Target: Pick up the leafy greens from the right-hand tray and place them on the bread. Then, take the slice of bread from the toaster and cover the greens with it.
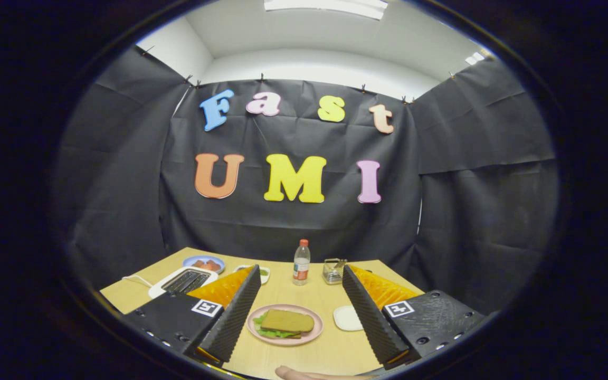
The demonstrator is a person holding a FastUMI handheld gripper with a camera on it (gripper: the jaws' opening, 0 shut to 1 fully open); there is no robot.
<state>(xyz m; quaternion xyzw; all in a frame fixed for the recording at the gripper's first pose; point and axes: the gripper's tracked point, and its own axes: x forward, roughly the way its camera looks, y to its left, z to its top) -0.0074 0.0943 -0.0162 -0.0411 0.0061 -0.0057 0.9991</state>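
Observation:
A pink plate point(314, 331) lies on the wooden table between my two fingers. On it a brown slice of bread point(287, 320) covers leafy greens point(266, 332), whose edges stick out at the near left. My gripper point(301, 277) is open, held above and behind the plate, with nothing between its fingers. The white toaster point(182, 281) stands beyond the left finger, its slots dark. A small white tray point(347, 318) sits just right of the plate, by the right finger, and looks bare.
A clear bottle with an orange cap point(301, 262) stands at the back middle, with a small glass holder point(333, 271) to its right. A blue plate with red pieces point(205, 263) lies behind the toaster. A small dish point(263, 273) peeks past the left finger. A fingertip point(296, 373) shows at the near edge.

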